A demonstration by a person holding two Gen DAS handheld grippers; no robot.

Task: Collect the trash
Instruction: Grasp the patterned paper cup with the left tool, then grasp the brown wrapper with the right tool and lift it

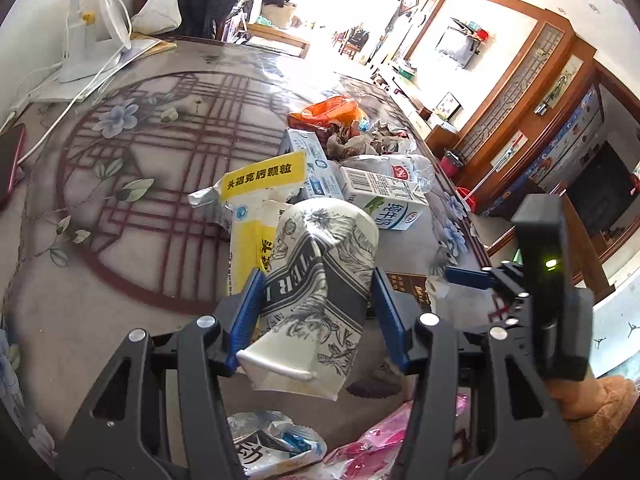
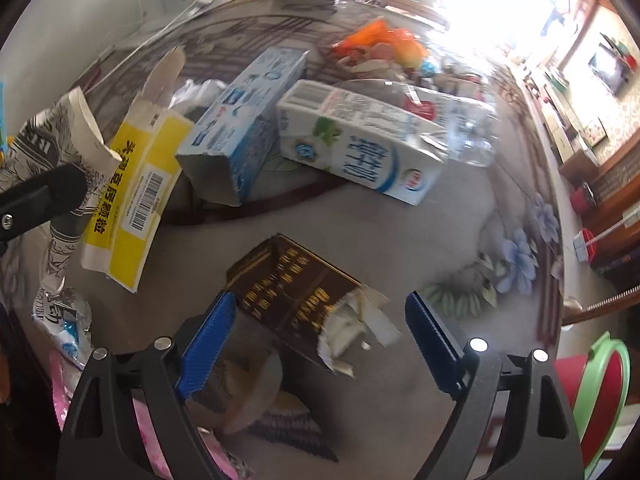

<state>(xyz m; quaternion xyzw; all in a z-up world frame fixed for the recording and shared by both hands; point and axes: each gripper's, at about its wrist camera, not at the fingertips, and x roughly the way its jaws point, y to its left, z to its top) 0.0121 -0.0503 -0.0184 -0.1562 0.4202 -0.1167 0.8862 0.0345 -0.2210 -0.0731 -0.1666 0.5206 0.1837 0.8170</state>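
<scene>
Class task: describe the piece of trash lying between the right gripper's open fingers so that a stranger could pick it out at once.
On the floral table top, nearer than the milk carton, lies a dark brown box between the right gripper fingers. Unlike its pale neighbours, it has gold lettering and a torn white end.

A lived-in home living room: a flower-patterned cloth under glass covers the surface [image 1: 168, 184], a white desk fan [image 1: 100, 36] stands at its edge, carved wooden lattice panelling [image 1: 516, 80] lines the wall, and a wall-mounted television [image 1: 456, 46] hangs beyond.

A crushed grey-patterned paper cup [image 1: 320, 280] is pinched above littered cartons [image 1: 384, 196] on the table.
</scene>
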